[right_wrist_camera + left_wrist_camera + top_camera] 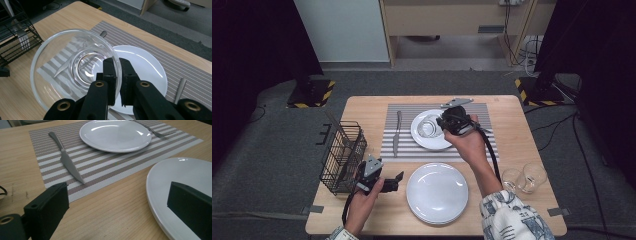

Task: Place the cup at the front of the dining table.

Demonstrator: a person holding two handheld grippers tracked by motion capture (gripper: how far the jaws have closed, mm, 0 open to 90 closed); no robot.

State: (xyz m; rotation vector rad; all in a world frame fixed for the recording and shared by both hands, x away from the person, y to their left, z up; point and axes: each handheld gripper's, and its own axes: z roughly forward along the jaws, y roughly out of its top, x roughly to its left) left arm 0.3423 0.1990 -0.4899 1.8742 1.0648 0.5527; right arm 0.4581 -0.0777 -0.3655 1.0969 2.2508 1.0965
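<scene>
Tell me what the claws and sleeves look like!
Both claws are black. The left claw carries a grey three-cornered plate and trails a black cable. The right claw trails a thick black cable too. The person's sleeve is white with a dark blue pattern.

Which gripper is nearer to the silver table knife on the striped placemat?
Left. The left gripper is at the table's near edge, below the silver table knife. The right gripper is across the white plate.
</scene>
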